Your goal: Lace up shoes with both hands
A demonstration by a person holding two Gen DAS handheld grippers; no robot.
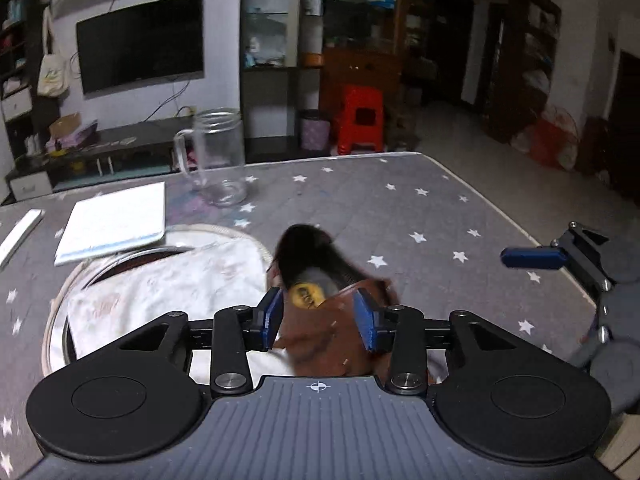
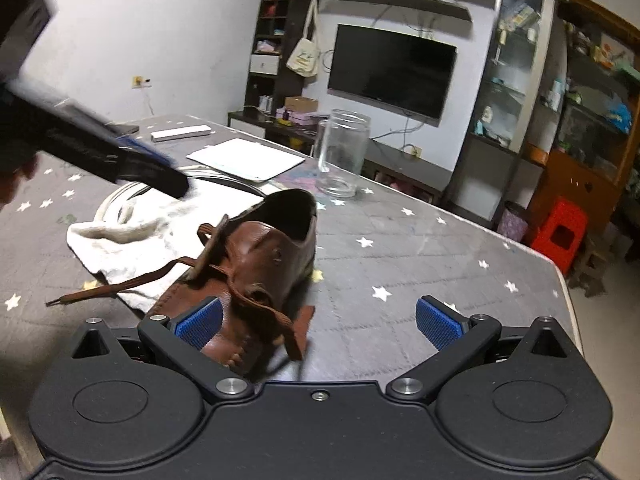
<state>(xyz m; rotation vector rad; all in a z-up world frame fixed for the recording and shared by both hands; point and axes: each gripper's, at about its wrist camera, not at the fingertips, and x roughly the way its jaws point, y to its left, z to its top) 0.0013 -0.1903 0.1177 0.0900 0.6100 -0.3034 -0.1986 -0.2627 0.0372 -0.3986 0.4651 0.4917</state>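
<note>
A brown leather shoe (image 2: 260, 264) lies on the grey starred tabletop (image 2: 400, 264), partly on a white cloth (image 2: 132, 236), its opening facing the far side. One brown lace end (image 2: 120, 286) trails left over the cloth; the other lace end (image 2: 290, 330) hangs near the toe. My right gripper (image 2: 320, 322) is wide open just above the toe, with the left pad beside the leather and nothing gripped. My left gripper (image 1: 319, 318) is open over the blurred shoe (image 1: 320, 280), pads clear of it. In the right wrist view the left gripper (image 2: 168, 178) hovers above the cloth.
A clear glass jar with a handle (image 1: 216, 156) stands beyond the shoe. A white pad (image 1: 116, 220) and a white bar (image 1: 20, 236) lie at the far left. A round hoop (image 1: 60, 292) sits under the cloth. The table edge (image 1: 500, 216) runs along the right.
</note>
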